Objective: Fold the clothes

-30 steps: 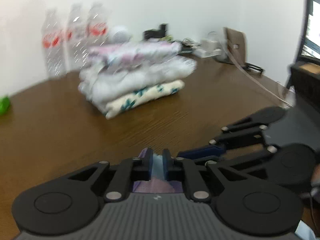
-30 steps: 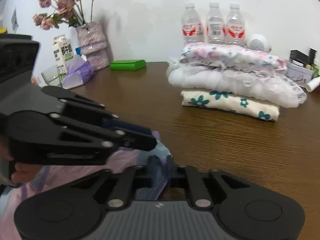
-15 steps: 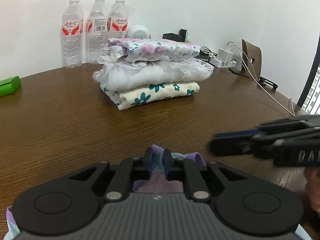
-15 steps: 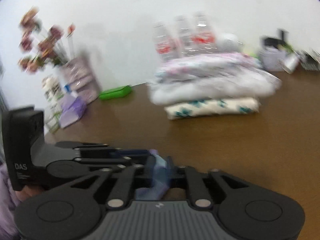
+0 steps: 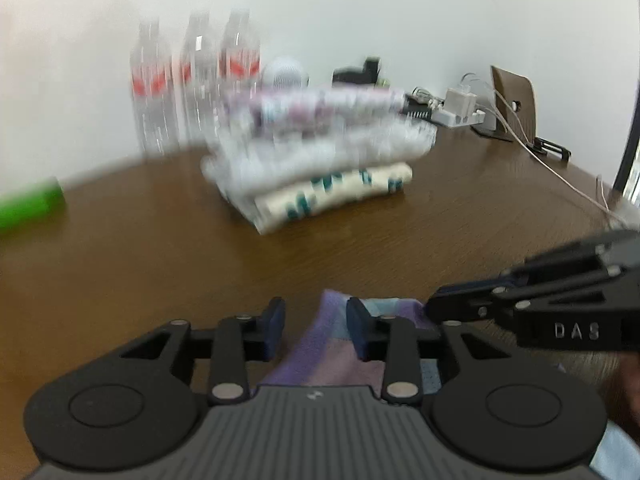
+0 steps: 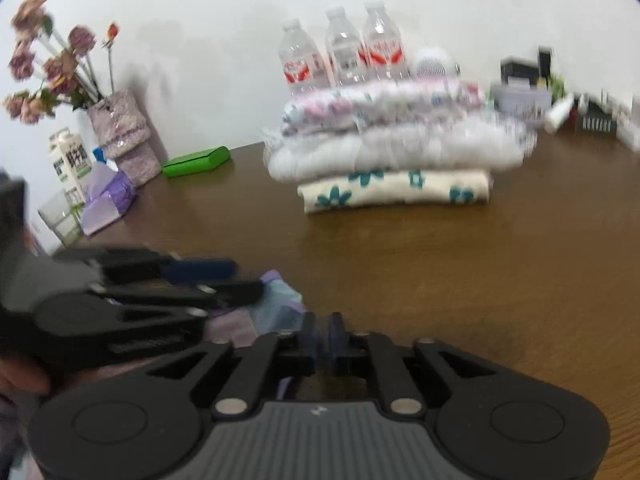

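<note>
Left claw [image 5: 316, 326] wider, tilted downward

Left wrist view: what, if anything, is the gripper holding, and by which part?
Nothing firmly: the left gripper has its jaws opening, and the purple cloth lies with its edge loose between them.

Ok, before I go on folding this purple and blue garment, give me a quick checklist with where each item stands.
1. Left gripper clear of the purple and blue patchwork garment: not ok; fingers opening, cloth between them.
2. Right gripper state: cannot tell; fingers nearly together and closing, view blurred.
3. Grippers apart from each other: ok, though close.
4. Brown wooden table bare ahead of the garment: ok.
5. Stack of three folded floral and white garments tidy: ok.
6. Garment lying flat: cannot tell, mostly hidden.
</note>
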`<act>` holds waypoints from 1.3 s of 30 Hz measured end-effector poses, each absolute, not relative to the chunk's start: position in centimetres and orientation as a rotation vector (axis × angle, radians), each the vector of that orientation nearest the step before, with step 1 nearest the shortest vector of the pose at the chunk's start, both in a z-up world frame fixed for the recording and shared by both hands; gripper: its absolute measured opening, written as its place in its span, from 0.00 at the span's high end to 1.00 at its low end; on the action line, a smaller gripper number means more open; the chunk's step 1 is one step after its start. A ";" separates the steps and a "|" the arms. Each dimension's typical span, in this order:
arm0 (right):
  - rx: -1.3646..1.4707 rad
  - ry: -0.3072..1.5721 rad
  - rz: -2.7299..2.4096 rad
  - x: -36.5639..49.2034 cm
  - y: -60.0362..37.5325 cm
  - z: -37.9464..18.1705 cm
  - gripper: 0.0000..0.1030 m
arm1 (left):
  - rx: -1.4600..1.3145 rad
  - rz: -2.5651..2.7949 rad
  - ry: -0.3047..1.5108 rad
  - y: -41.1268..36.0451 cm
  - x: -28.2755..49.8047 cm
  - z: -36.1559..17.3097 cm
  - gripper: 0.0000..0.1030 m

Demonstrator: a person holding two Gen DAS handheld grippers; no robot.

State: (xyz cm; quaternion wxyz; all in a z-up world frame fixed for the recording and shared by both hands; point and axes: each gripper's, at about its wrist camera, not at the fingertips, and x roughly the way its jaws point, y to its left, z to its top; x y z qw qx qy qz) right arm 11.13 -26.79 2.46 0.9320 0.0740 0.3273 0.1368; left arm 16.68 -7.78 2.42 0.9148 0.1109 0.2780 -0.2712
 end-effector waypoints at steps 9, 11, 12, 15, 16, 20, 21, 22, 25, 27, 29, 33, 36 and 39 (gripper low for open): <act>0.026 0.702 0.452 15.1 -22.6 2.6 0.96 | 0.364 -0.367 0.621 0.9 12.5 4.0 0.79; 0.049 0.714 0.446 15.5 -22.9 1.8 0.96 | 0.308 -0.309 0.684 2.8 12.7 2.2 0.83; 0.074 0.722 0.447 15.6 -23.1 1.5 0.95 | 0.278 -0.285 0.695 3.6 12.9 1.5 0.84; 0.097 0.723 0.455 15.2 -23.3 1.6 0.92 | 0.227 -0.261 0.665 4.7 12.8 0.8 0.84; 0.083 0.714 0.464 14.8 -23.2 1.8 0.92 | 0.213 -0.256 0.660 4.9 12.8 0.8 0.84; -0.007 0.723 0.425 14.1 -22.0 1.7 0.90 | 0.200 -0.230 0.645 5.2 13.0 0.7 0.81; -0.016 0.719 0.423 13.8 -21.7 1.9 0.90 | 0.181 -0.225 0.640 5.5 13.2 1.0 0.81; -0.012 0.699 0.447 13.2 -21.4 2.7 0.90 | 0.161 -0.219 0.636 5.8 13.3 1.3 0.81; -0.007 0.652 0.556 12.2 -19.8 5.1 0.88 | 0.099 -0.207 0.635 7.6 13.1 2.3 0.78; -0.012 0.657 0.658 12.8 -17.9 6.3 0.84 | 0.042 -0.202 0.668 9.1 12.9 2.6 0.74; -0.021 0.694 0.753 14.3 -15.5 6.7 0.84 | -0.047 -0.218 0.697 10.4 12.9 2.5 0.74; -0.036 0.803 0.843 18.1 -10.5 5.4 0.83 | -0.119 -0.291 0.725 10.6 13.1 1.8 0.74; -0.058 0.847 0.843 19.3 -8.1 3.9 0.83 | -0.110 -0.275 0.737 10.2 13.3 1.1 0.85; -0.083 0.849 0.831 19.5 -6.9 2.8 0.99 | -0.161 -0.286 0.734 10.8 13.3 0.9 0.90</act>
